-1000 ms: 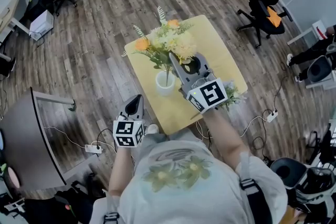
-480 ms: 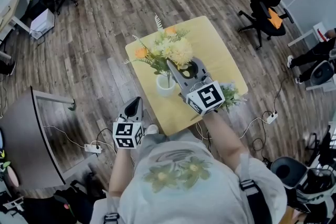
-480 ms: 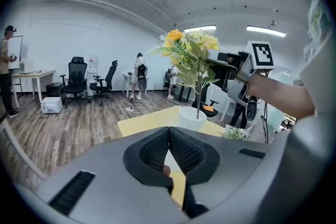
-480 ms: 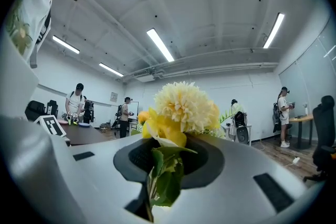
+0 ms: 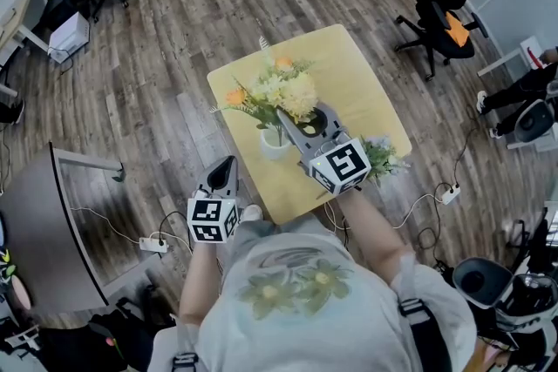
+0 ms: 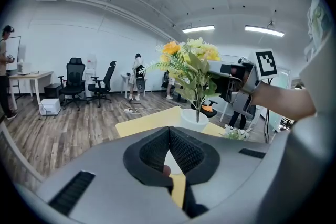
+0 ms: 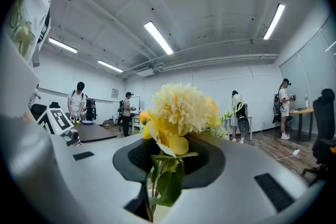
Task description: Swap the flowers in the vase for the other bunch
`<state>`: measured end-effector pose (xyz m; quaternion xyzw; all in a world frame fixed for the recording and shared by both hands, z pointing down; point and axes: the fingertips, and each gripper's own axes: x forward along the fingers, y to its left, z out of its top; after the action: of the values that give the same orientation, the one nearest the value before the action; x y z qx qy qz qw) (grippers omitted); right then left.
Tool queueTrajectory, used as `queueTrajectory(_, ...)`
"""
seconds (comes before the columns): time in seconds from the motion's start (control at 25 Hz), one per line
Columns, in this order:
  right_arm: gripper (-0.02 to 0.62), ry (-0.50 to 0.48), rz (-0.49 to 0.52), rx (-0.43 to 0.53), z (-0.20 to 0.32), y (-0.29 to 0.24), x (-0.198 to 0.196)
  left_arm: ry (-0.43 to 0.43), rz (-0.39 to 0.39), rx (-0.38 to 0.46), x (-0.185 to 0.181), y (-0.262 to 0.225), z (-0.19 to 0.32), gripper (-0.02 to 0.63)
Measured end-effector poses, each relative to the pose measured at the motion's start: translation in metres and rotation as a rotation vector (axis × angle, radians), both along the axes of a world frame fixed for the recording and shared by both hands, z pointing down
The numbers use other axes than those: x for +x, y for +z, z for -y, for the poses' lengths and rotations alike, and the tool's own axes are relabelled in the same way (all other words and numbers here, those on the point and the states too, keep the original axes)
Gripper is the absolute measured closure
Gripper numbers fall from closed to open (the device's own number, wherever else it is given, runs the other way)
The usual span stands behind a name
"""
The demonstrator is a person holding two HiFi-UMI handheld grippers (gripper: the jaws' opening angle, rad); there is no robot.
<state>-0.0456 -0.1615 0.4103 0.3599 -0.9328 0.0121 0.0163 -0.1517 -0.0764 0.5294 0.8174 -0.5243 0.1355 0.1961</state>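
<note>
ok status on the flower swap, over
Right hand-held gripper jaws just been opening, yellow bunch stems between them, bunch standing in white vase. Left hand-held gripper shut, empty, clear of table. Other bunch lying at table edge. Nothing blocking.

Vase point(image 5: 275, 145) glossy white; table point(image 5: 357, 91) smooth pale wood; floor point(image 5: 174, 57) matt wood planks; left tongs point(image 6: 169, 131) matt grey plastic.
</note>
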Motion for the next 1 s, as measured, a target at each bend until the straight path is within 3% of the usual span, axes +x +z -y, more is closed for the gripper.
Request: queueTrajectory(1.0,0.477,-0.035,-0.061,-0.130,-0.019,0.052,-0.002,0.020,-0.004,0.013,0.006,0.002,0.007,0.591)
